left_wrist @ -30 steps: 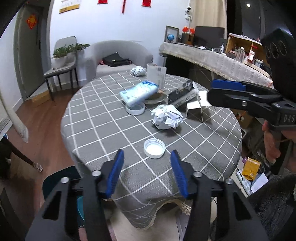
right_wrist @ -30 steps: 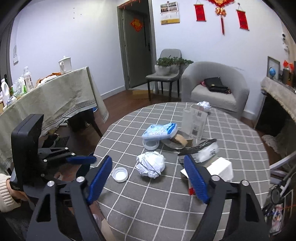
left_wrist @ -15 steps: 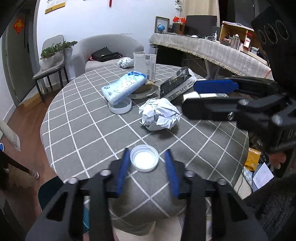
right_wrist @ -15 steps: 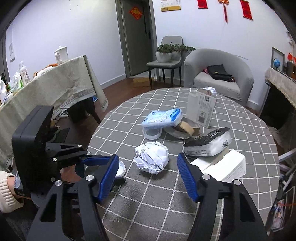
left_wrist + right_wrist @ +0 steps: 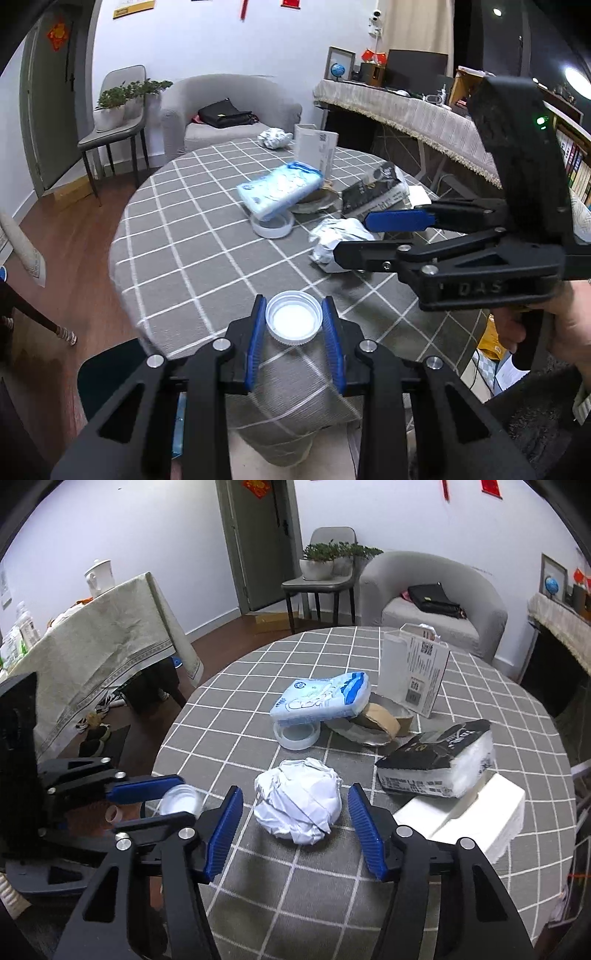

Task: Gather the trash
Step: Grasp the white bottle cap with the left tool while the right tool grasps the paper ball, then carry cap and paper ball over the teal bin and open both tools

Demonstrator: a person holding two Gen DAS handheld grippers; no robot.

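Clamping the white cap (image 5: 293,322) at the table's (image 5: 192,254) 6 o'clock edge, the left gripper (image 5: 294,315) tilts downward. Right gripper (image 5: 295,814), jaws just narrowing, straddles the paper ball (image 5: 298,804) without contact, angled down from 3 o'clock.

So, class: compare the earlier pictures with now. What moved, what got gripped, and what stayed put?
The left gripper advanced and shut on the white bottle cap. The right gripper came down around the crumpled paper ball, jaws just closing, pads apparently not yet pressing. The tissue pack, tape rolls and boxes stayed put.
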